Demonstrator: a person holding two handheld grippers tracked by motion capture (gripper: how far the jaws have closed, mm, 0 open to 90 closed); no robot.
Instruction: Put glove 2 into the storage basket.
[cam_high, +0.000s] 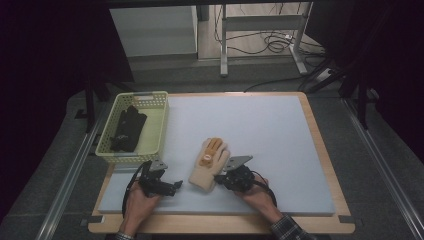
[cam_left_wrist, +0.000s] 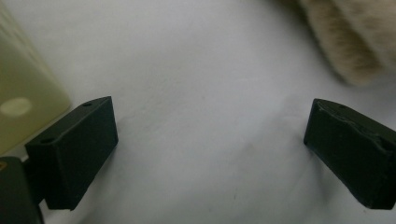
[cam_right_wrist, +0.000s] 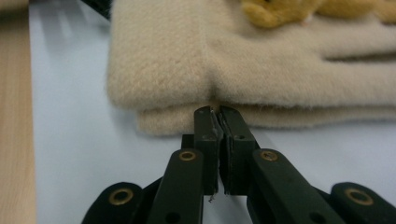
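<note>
my right tool (cam_right_wrist: 218, 122) is clenched tight, tips touching the beige glove's (cam_high: 207, 167) cuff edge, nothing between them. the glove lies near the bench's (cam_high: 280, 140) front edge. my left tool (cam_left_wrist: 210, 154) is released.

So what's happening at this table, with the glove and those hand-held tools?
A person holds a black claw in each hand over a pale grey mat. The right claw is shut, its tips at the edge of a fuzzy beige knit glove with orange fingers; whether it pinches fabric is unclear. The left claw is open. Dark gloves lie in a pale yellow plastic basket.
</note>
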